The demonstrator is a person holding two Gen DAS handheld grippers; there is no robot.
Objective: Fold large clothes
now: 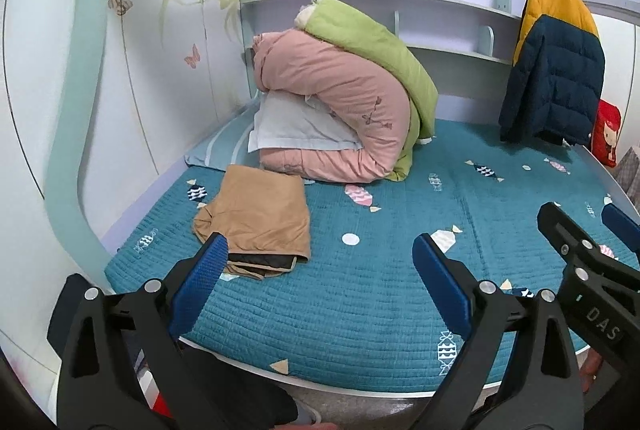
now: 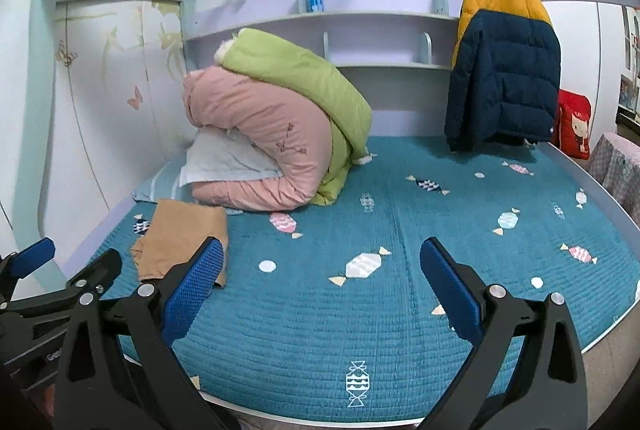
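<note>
A tan garment lies folded on the left of the teal bed cover; it also shows in the right wrist view. A yellow and navy puffer jacket hangs on a rail at the back right, also in the right wrist view. My left gripper is open and empty above the bed's front edge, just right of the tan garment. My right gripper is open and empty, to the right of the left one, and shows at the right edge of the left wrist view.
Rolled pink and green quilts and a pale pillow are piled at the back left of the bed. A red cushion leans at the back right. Shelves run along the back wall. A wardrobe stands left.
</note>
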